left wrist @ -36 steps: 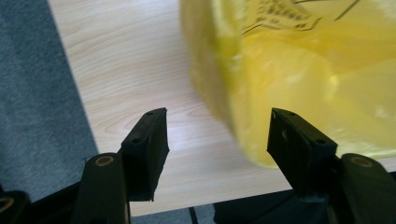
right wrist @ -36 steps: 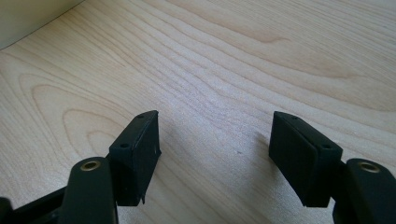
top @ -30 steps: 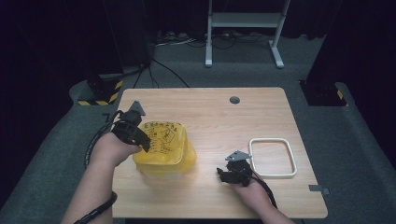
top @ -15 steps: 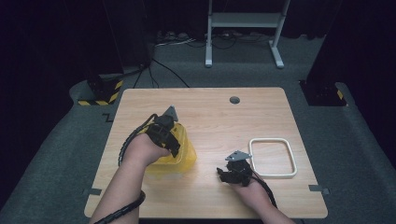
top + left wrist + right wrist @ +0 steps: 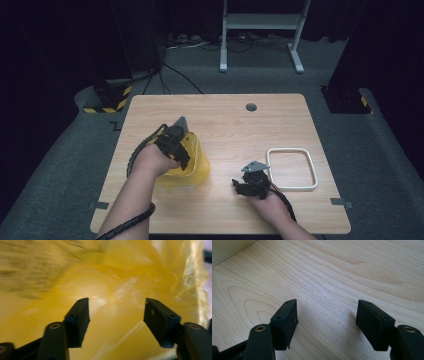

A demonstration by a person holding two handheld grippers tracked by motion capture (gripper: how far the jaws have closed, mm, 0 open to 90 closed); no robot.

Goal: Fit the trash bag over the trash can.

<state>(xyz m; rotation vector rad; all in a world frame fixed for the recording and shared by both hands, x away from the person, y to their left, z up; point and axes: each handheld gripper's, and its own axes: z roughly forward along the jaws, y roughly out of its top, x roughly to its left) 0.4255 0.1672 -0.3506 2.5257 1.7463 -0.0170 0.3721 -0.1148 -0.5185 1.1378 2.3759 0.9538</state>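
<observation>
Sitting crumpled on the left half of the table [image 5: 300, 125], the yellow bag [image 5: 196, 161] was thin, see-through plastic with dark print on it; whether anything lay inside could not be told. The left gripper [image 5: 181, 127] hovered over the bag's far edge, and in the left gripper view its jaws stood apart with bag film [image 5: 120, 277] spread beyond them, the pads not pressing on it. Well to the right, near the front edge, the right gripper [image 5: 239, 186] rested low with its jaws released over bare wood [image 5: 327, 277]. Just beside it lay a white tray [image 5: 292, 188], a rounded rectangle with only tabletop inside.
</observation>
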